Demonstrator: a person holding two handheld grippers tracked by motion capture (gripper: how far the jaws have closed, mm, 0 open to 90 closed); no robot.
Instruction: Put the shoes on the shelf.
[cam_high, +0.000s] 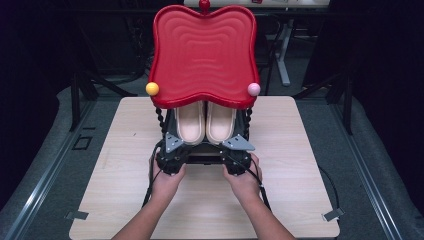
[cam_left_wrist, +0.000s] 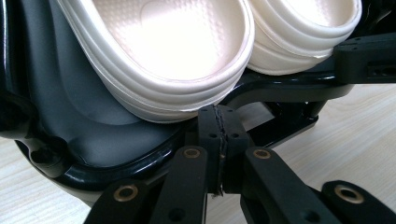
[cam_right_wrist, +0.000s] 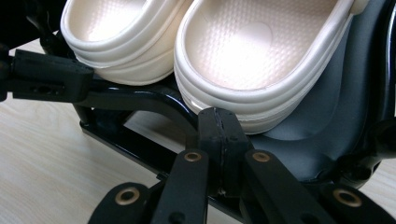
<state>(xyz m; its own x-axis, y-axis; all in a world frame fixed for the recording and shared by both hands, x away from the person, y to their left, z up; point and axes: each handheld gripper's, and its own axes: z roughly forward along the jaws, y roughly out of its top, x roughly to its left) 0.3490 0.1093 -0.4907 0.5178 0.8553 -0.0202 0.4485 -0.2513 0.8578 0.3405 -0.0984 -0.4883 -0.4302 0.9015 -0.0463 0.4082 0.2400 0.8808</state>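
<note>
Tabletop, light wood grain, one rack standing on it.

Tabletop (cam_high: 300, 165): pale wood-look board with rounded corners; metal clips at both near corners. Black rack (cam_high: 202, 155) stands directly on it, centred left to right and toward the far half. Rack's lower frame rests on the board; the gripper views show its glossy black rails touching the wood. The rack carries a red wavy top tier (cam_high: 204, 55) with a yellow ball (cam_high: 152, 88) and a pink ball (cam_high: 254, 89) at its near corners. On the grey lower shelf, a pair of cream shoes (cam_high: 205, 122) side by side, heels toward the near edge. Rest of the board bare wood.
</note>
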